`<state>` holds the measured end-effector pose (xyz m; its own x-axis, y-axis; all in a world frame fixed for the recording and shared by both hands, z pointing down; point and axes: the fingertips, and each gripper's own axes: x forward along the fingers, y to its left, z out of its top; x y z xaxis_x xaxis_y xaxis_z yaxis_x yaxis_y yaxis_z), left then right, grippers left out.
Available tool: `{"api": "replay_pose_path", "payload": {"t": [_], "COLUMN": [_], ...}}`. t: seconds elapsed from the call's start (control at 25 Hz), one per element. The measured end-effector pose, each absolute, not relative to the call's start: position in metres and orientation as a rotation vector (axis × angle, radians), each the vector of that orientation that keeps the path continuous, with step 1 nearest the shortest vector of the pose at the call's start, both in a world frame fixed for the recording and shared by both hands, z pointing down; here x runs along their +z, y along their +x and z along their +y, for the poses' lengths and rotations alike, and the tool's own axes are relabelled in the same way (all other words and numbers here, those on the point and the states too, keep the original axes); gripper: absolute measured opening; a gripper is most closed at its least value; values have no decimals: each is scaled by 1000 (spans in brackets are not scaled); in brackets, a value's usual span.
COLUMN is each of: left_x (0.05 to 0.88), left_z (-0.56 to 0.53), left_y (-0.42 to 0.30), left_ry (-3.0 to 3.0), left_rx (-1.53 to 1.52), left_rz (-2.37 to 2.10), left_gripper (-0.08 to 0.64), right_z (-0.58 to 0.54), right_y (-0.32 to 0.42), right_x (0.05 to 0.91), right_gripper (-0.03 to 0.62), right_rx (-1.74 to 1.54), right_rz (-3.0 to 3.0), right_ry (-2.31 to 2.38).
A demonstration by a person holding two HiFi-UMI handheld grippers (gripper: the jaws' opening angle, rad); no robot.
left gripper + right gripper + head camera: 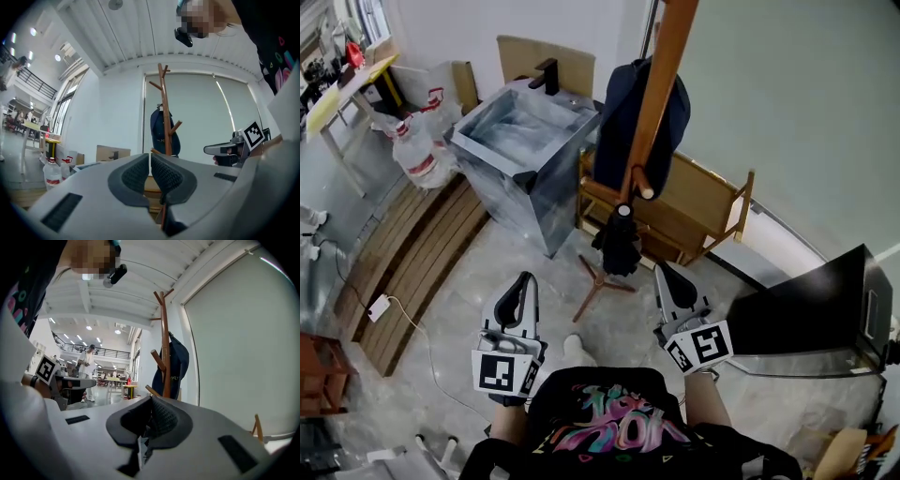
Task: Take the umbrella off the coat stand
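A black folded umbrella (619, 242) hangs upright from a low peg of the wooden coat stand (658, 89). A dark navy garment (619, 122) hangs higher on the same pole. My left gripper (525, 281) is shut and empty, low and to the left of the umbrella and apart from it. My right gripper (664, 274) is also shut and empty, just right of the umbrella and below it. Both point level at the stand. In the left gripper view the stand (164, 108) rises beyond the shut left gripper (150, 157), which hides the umbrella. The right gripper view shows the stand (165, 348) beyond the shut right gripper (151, 401).
A grey metal cabinet (520, 141) stands left of the stand, and a wooden frame rack (712, 202) sits behind it. Water bottles (417, 150) and slatted wooden boards (412, 253) lie at left. A black box (825, 314) sits at right. A person (86, 364) stands far off.
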<state>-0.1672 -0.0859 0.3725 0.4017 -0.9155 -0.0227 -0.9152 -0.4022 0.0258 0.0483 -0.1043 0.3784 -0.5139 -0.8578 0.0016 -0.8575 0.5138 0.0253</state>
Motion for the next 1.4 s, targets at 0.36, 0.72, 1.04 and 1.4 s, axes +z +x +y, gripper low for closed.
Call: {"api": "replay_pose_path", "payload": {"t": [0.36,0.72,1.04,1.4], "left_x": [376,379,376,381], "left_z": [-146,-153,-158,-163], "left_y": [-171,-133,-106,-87], "left_ry": [2734,2742,2775,2796], "left_rx": [-51,-3,-85,-93], "left_rz": [-1502,-1437,-1424,-1324], "left_gripper": [34,34,34,46], "right_z": [-147,-144,-143,-144], "right_y": [44,71,99,113], "right_x": [376,378,388,393], "right_gripper": [15,15,15,15], "right_rx": [-23,-10,40,56], "right_rz": [-2604,-2579,-2572,-2559], "right_ry": [1731,1744,1785,1807]}}
